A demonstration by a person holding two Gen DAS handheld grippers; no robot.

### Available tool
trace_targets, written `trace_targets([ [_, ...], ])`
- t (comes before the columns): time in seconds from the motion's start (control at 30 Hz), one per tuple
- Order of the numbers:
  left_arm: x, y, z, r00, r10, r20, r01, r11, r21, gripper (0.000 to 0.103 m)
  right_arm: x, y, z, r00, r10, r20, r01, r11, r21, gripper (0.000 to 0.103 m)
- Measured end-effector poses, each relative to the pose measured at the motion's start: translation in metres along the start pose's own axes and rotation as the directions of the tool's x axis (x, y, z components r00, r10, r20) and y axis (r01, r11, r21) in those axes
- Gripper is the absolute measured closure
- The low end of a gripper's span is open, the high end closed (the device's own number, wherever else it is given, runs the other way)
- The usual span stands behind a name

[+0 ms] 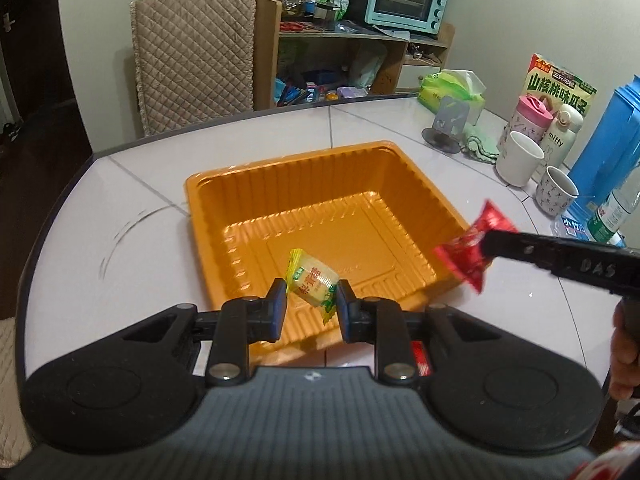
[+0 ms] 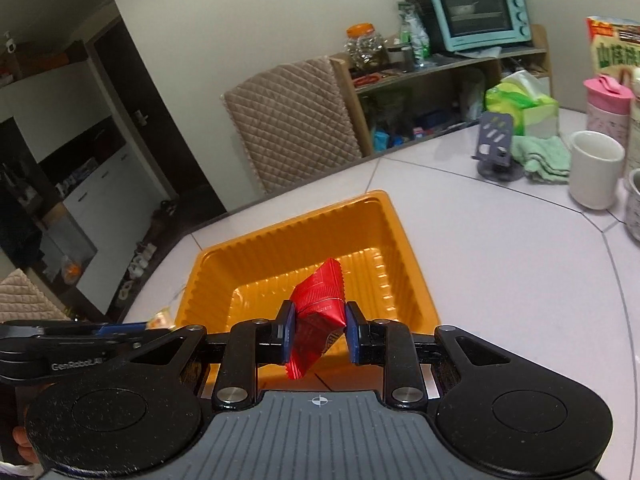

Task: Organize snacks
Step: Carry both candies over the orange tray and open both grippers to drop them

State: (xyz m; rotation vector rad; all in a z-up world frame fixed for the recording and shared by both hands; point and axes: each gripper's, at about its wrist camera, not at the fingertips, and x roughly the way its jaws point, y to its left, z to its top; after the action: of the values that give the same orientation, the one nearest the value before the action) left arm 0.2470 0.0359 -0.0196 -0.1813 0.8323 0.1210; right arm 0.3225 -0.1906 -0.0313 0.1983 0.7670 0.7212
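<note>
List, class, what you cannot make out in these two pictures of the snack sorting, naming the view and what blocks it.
- Yellow-green snack: print too small to read in the left wrist view; in the right wrist view the left hand-held gripper hides most of it.
- Red snack: lower print covered by the right hand-held gripper pads.
- Orange tray: near rim hidden behind gripper bodies in both views.
- Blue container: cut off by the left wrist view's right edge.

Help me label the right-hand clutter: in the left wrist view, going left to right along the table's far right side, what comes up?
Green tissue pack → grey phone stand → plain white mug → patterned mug → blue container.
</note>
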Motion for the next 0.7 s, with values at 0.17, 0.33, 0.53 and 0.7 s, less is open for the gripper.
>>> trace_targets([
  [0.17, 0.022, -0.008, 0.012, 1.0, 0.002, -0.017, -0.002, 1.0, 0.004, 0.08, 0.025, 0.002, 0.006, 1.0, 0.012, -0.028, -0.012, 1.0, 0.002, 0.077],
  [0.33, 0.044, -0.013, 0.017, 0.999, -0.002, -0.047, 0.003, 1.0, 0.007, 0.08, 0.049, -0.003, 0.008, 0.998, 0.011, -0.063, -0.009, 1.0, 0.024, 0.077],
  [0.53, 0.064, -0.016, 0.022, 0.997, 0.004, -0.076, -0.003, 1.0, 0.005, 0.08, 0.067, -0.013, 0.009, 0.996, 0.003, -0.091, 0.002, 0.999, 0.048, 0.077],
  [0.7, 0.069, -0.015, 0.026, 0.997, 0.007, -0.082, -0.007, 1.0, -0.001, 0.08, 0.075, -0.018, 0.01, 0.995, 0.007, -0.1, 0.0, 0.998, 0.067, 0.077],
])
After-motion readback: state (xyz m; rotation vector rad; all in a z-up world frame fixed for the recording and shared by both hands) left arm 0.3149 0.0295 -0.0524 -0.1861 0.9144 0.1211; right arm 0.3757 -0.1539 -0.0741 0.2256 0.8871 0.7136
